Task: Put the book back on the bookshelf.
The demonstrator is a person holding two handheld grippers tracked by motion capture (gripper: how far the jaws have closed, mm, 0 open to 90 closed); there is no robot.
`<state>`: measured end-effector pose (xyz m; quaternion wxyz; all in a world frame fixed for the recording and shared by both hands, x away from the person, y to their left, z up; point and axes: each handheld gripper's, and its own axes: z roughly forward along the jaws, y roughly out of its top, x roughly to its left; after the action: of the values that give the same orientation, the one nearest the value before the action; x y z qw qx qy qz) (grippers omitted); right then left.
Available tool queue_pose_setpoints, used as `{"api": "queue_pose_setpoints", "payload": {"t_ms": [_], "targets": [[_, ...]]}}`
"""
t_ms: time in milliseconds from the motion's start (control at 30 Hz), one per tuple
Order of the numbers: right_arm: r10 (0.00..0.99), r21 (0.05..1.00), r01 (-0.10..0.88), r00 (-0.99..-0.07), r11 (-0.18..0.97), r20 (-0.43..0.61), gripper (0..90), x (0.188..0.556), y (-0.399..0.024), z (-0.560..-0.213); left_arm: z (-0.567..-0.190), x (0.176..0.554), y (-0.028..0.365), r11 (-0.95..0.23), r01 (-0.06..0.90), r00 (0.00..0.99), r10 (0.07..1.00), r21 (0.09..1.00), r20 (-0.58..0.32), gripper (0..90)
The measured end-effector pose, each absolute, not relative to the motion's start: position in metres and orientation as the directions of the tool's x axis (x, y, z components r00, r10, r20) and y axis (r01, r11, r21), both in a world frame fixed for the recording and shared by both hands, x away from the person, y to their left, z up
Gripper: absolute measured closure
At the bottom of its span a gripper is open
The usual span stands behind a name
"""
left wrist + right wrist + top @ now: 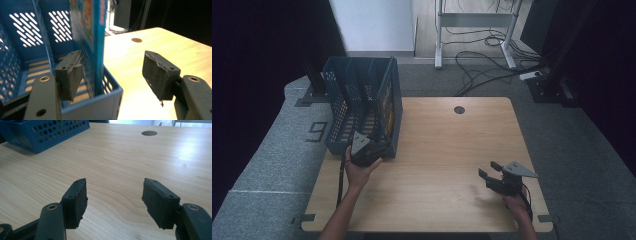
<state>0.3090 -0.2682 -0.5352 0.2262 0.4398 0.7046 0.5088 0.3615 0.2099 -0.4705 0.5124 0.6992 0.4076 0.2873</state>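
Observation:
A blue slotted file basket (pixel 343 107) stands at the table's left. A colourful book (pixel 93 37) stands upright in its rightmost slot, against the right wall. My left gripper (pixel 371 148) is at the basket's near right corner. It is open, and in the left gripper view (pixel 113 60) one pad hangs over the slot on the book's left while the other is outside over the table. The book's near edge lies between the jaws with a gap on its right. My right gripper (pixel 488 169) is open and empty, low over the bare wood (pixel 113 187) at the front right.
The wooden table (pixel 447 150) has a round cable hole (pixel 459 110) near its far edge. The basket's other slots (pixel 30 72) show nothing inside. Beyond the table are grey carpet, a white desk frame (pixel 474 30) and loose cables.

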Motion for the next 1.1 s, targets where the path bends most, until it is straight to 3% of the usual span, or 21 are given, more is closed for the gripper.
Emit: {"api": "queue_pose_setpoints", "payload": {"t_ms": [1100], "targets": [[0.845,0.904,0.409,-0.52,0.121,0.123,34.7,0.312,-0.263,-0.539,-0.523,0.305,0.218,-0.21,0.429,0.596,0.796,0.879,-0.101,32.8]]}}
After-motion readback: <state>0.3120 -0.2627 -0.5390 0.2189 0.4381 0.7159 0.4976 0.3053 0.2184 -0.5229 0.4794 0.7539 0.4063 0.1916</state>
